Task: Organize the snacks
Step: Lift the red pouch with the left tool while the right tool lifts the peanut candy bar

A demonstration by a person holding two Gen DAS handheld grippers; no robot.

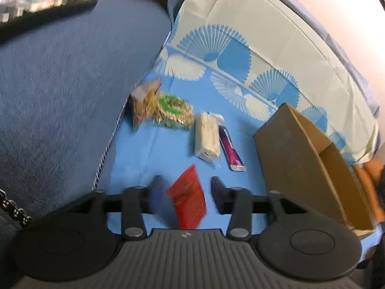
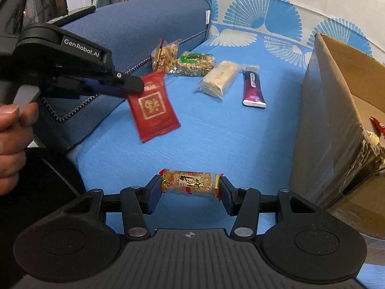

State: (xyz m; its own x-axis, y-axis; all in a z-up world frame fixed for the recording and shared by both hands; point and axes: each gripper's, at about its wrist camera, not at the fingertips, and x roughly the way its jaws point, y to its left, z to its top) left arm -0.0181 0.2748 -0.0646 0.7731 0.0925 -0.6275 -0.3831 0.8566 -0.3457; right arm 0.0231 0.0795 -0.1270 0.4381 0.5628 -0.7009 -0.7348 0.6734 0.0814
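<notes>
Snacks lie scattered on the blue cloth (image 2: 216,139) that covers the sofa seat, and two of them are already in hand. A peanut bar (image 2: 190,181) sits crosswise between the jaws of the right gripper (image 2: 190,187), pinched at both wrapper ends, low over the cloth; held that way its length stays level, which should let it slide into the cardboard box (image 2: 332,110) standing just to the right. The red packet (image 2: 154,106) hangs from the left gripper (image 2: 134,85), nipped by one upper corner so the rest dangles and tilts (the left wrist view is blurred, and there the fingers look parted around the packet, so how firm the hold is I cannot tell). Farther back, near the blue sofa arm (image 2: 144,21), a row waits: a bag of crackers (image 2: 166,55), a peanut brittle pack (image 2: 195,63), a pale wrapped bar (image 2: 220,79) and a purple stick pack (image 2: 252,88), close together but mostly apart. Inside the box some wrappers already show at the right edge, so it is likely the collecting place.
</notes>
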